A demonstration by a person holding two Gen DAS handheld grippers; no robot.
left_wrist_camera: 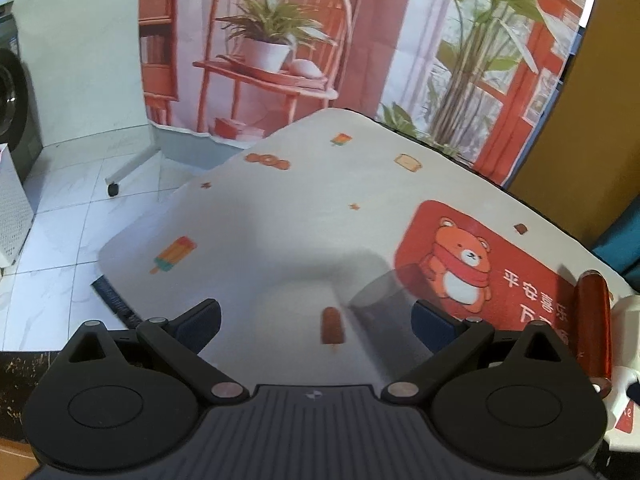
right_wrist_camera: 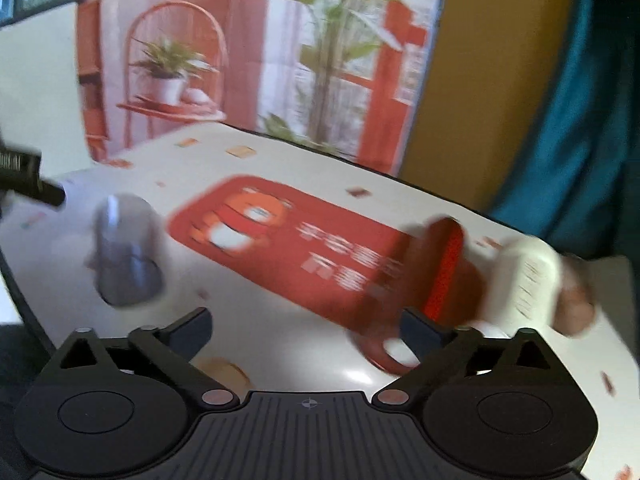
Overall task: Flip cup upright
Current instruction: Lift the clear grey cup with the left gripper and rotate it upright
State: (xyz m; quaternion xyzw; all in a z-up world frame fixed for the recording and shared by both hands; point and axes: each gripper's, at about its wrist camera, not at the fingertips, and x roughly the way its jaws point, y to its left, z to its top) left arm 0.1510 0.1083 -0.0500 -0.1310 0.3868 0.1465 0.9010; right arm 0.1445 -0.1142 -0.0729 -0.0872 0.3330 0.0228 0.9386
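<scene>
From your left wrist camera, your left gripper (left_wrist_camera: 316, 322) hangs above the table (left_wrist_camera: 280, 208) with its jaws spread wide and nothing between them. A popsicle print on the tablecloth (left_wrist_camera: 332, 328) lies in the gap. Just ahead of the right finger sits a blurred grey cup (left_wrist_camera: 378, 298); the blur keeps you from telling how it lies. Beyond it is the red bear panel (left_wrist_camera: 476, 264) printed on the cloth. At the far right edge a red lint roller (left_wrist_camera: 594, 320) rests on the table, touching a white object (left_wrist_camera: 632, 308) that is mostly cut off.

From your right wrist camera, heavily smeared by motion, your right gripper (right_wrist_camera: 306, 330) also has its jaws wide apart and empty. The grey cup (right_wrist_camera: 126, 252) is on the table well to the left of the gripper, beside the red panel (right_wrist_camera: 288, 240); it appears tipped on its side, though the blur leaves this uncertain. A red roller (right_wrist_camera: 440, 276) with a white handle (right_wrist_camera: 528, 276) sits just ahead of the right finger. The tip of the other gripper (right_wrist_camera: 32, 188) shows at the left edge.
</scene>
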